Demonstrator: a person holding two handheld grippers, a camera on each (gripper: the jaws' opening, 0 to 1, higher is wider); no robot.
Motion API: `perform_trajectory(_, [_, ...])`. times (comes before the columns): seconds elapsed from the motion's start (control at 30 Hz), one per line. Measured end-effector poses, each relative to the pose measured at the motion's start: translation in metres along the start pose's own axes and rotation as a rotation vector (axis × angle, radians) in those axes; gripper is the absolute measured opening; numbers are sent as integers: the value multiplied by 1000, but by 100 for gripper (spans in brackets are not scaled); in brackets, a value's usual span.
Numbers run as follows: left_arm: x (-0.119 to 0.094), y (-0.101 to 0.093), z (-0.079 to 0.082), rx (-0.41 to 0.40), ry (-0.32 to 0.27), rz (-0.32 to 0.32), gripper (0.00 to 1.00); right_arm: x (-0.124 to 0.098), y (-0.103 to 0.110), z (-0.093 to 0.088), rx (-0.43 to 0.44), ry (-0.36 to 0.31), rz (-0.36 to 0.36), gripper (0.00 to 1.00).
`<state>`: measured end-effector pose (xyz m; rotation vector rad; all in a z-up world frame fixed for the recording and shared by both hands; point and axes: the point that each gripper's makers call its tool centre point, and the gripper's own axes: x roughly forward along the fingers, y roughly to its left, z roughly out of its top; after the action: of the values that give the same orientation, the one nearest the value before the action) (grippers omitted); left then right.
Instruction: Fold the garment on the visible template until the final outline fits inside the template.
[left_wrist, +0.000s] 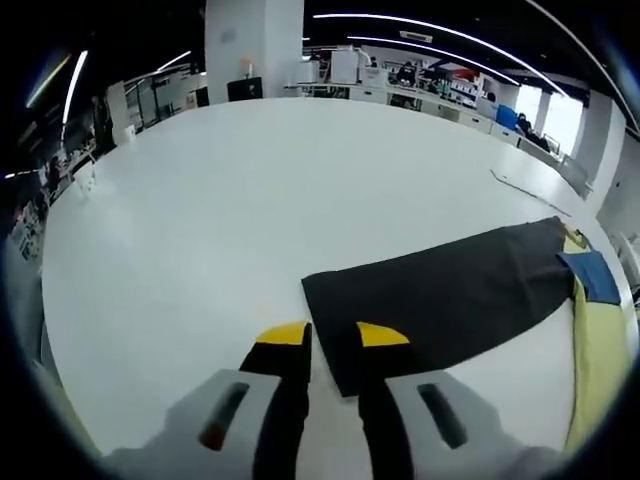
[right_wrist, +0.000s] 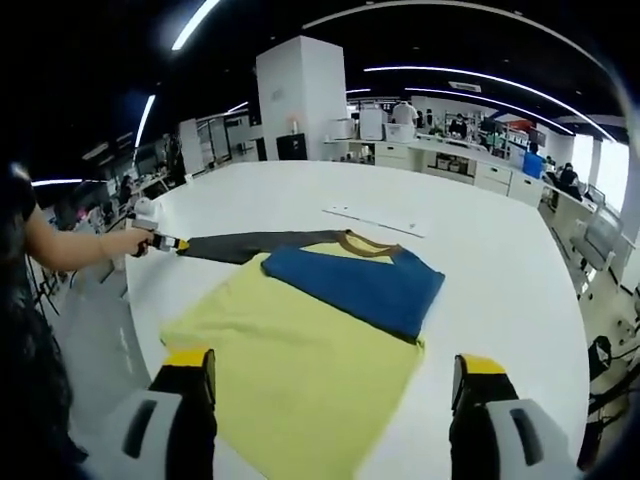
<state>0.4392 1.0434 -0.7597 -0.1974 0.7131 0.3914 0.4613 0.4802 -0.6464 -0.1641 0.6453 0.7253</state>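
A shirt is laid flat on a white table, one dark sleeve stretched outward.

The shirt (right_wrist: 300, 350), yellow with a blue panel, is seen ahead of the right gripper (right_wrist: 335, 375), whose jaws are spread wide apart. The dark sleeve (left_wrist: 450, 290) lies beside the left gripper (left_wrist: 332, 335), whose jaws are nearly together at the cuff; a pinch cannot be told. The table (left_wrist: 220, 220) is white.

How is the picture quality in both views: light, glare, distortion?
Left gripper view: even overhead light, table bright white, edges bent by the fisheye, sleeve sharp. Right gripper view: ceiling strips glare against a dark ceiling, garment clear, table edge curved, background desks small and soft.
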Motion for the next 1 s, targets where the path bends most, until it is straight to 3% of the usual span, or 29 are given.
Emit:
perform_trajectory(0.77, [13, -5, 5, 13, -13, -45, 2, -1, -2, -13, -19, 27, -18, 98])
perform_trajectory(1.0, [11, -5, 21, 35, -56, -63, 2, -3, -1, -16, -16, 34, -22, 99])
